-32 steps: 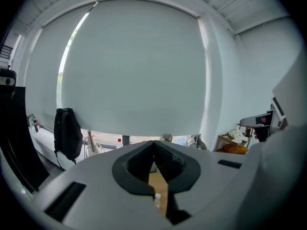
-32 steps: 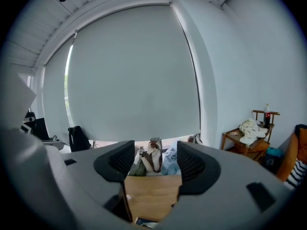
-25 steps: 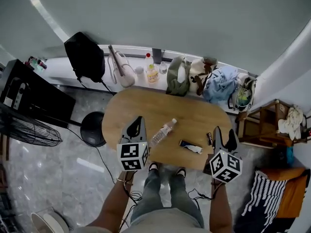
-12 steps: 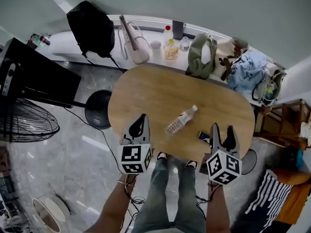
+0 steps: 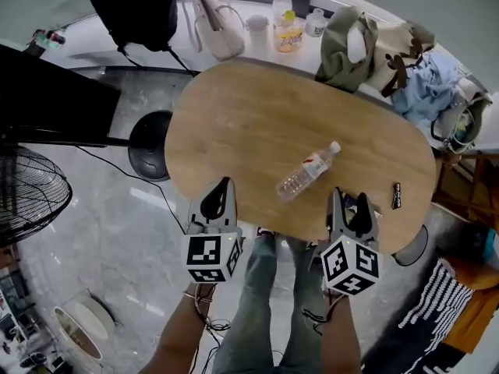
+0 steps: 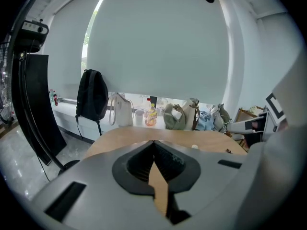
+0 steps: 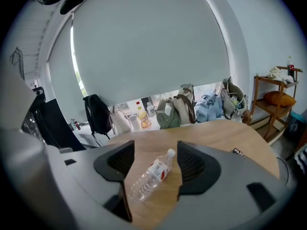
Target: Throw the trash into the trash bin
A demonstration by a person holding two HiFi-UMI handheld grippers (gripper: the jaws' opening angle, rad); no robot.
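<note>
Head view, steeply downward. An oval wooden surface (image 5: 249,115) fills the centre, standing on a grey marbled floor (image 5: 117,271). Beyond it a white ledge (image 5: 101,37) carries a black backpack (image 5: 132,6), a pale handbag (image 5: 218,26), an olive bag (image 5: 347,49) and a small yellow-labelled bottle (image 5: 288,33).

At the near edge of the surface the person holds two grippers, each with a marker cube. The left gripper (image 5: 222,192) hangs over the near left rim. In the left gripper view its jaws meet at the tips with nothing between them. The right gripper (image 5: 348,202) hangs over the near right rim with its jaws standing well apart.

A clear plastic bottle (image 5: 308,170) with a white cap and a red-and-white label lies on its side on the surface, just ahead and to the left of the right gripper. In the right gripper view it shows in the gap between the jaws, touched by neither. A small dark packet (image 5: 397,195) lies near the right rim.
</note>
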